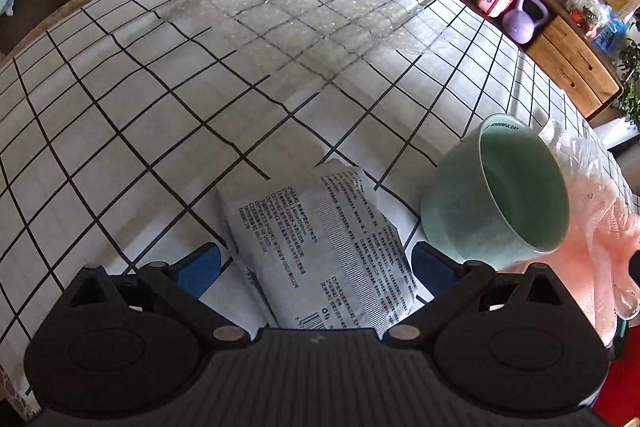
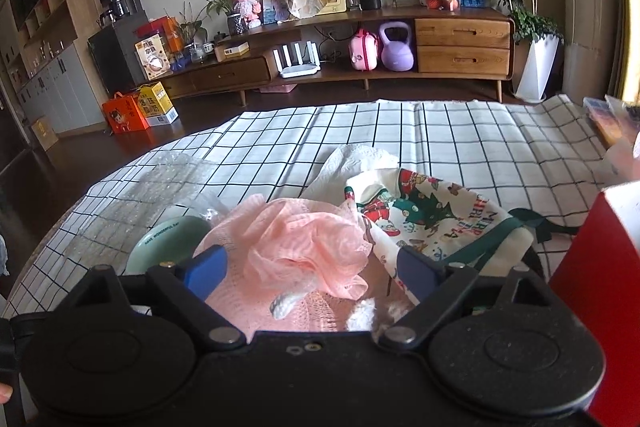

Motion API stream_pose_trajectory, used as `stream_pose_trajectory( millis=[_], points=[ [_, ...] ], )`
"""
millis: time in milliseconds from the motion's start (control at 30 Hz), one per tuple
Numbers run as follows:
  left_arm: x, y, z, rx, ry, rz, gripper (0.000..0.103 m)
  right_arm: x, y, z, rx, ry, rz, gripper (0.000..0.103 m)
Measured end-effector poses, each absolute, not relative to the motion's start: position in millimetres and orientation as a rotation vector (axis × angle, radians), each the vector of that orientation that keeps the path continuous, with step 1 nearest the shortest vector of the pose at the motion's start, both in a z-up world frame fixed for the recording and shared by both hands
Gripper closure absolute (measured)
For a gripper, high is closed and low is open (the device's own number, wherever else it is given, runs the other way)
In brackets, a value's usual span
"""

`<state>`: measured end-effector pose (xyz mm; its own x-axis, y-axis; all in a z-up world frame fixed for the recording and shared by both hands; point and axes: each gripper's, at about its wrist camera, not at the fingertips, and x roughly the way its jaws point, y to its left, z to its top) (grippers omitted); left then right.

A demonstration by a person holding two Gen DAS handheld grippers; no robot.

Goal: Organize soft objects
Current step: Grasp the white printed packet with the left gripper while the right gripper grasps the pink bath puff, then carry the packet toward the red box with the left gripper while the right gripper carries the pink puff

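Clearly risky: right tongs (image 2: 310, 267) spread around pink mesh puff (image 2: 296, 247) on table (image 2: 480, 131), could snag printed cloth bag (image 2: 432, 219); left tongs (image 1: 316, 267) spread astride white packet (image 1: 320, 251), could nudge green mug (image 1: 496, 195).

A green bowl (image 1: 496, 191) sat on the checked worktop (image 1: 120, 107) as the main obstacle. Just beside it on the left lay a printed white packet (image 1: 320, 247). Beyond the packet and further left, the cloth lay bare and offered open passage, apart from a flat sheet of bubble wrap (image 1: 320, 15) well behind the bowl. On the bowl's right, pink mesh fabric (image 2: 296, 243) touched it, with a Christmas-print bag (image 2: 432, 215) and a red box (image 2: 592, 287) crowding that side.
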<state>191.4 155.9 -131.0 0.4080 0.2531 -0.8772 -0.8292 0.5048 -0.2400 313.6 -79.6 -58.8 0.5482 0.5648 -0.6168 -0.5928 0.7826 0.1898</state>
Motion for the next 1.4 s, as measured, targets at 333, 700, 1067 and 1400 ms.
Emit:
stream_pose_trajectory(
  millis=[333, 700, 1067, 1400],
  points=[
    [188.1, 150.0, -128.6, -0.697, 0.883, 0.755, 0.01, 312.1, -73.6, -72.9, -0.001, 0.737, 0.679, 0.053],
    [176.2, 148.8, -127.5, -0.65, 0.864, 0.703, 0.015, 289.6, -81.4, -58.6, 0.014, 0.671, 0.654, 0.086],
    [149.4, 145.8, -114.4, -0.629, 0.817, 0.622, 0.015, 249.3, -113.1, -28.0, 0.059, 0.605, 0.643, 0.087],
    [130.9, 131.3, -84.6, -0.585, 0.758, 0.505, 0.015, 215.3, -154.8, 9.6, 0.104, 0.532, 0.648, 0.087]
  ],
)
